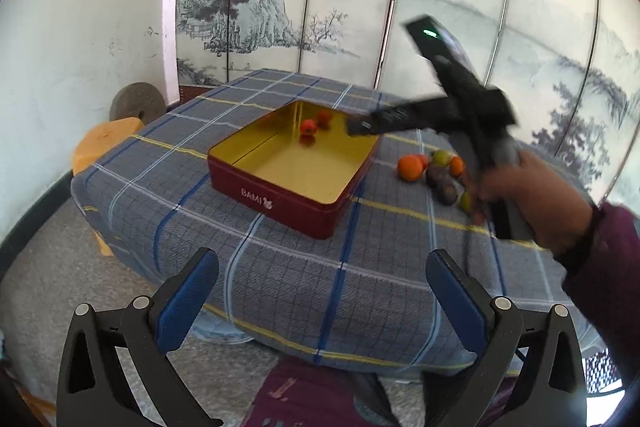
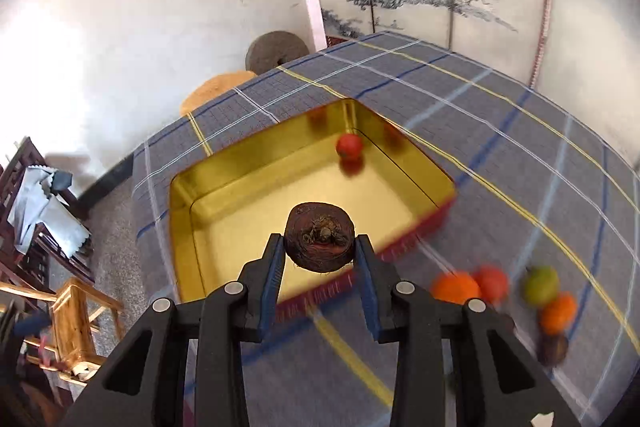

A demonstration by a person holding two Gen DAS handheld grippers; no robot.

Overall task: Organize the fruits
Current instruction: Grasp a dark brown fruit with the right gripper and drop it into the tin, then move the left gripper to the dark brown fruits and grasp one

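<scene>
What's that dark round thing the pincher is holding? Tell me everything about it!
The dark brown fruit is round and a bit flattened, with a rough, fibrous skin and a dried tuft in the middle facing the camera. The right gripper clamps it on both sides with its blue pads. It hangs in the air above the red tin, touching nothing else.

left gripper [image 1: 322,301] gapes wide, empty, tilted downward; right gripper [image 2: 320,247], gripped by a hand [image 1: 532,203], is clamped on a dark brown round fruit [image 2: 319,242].
</scene>
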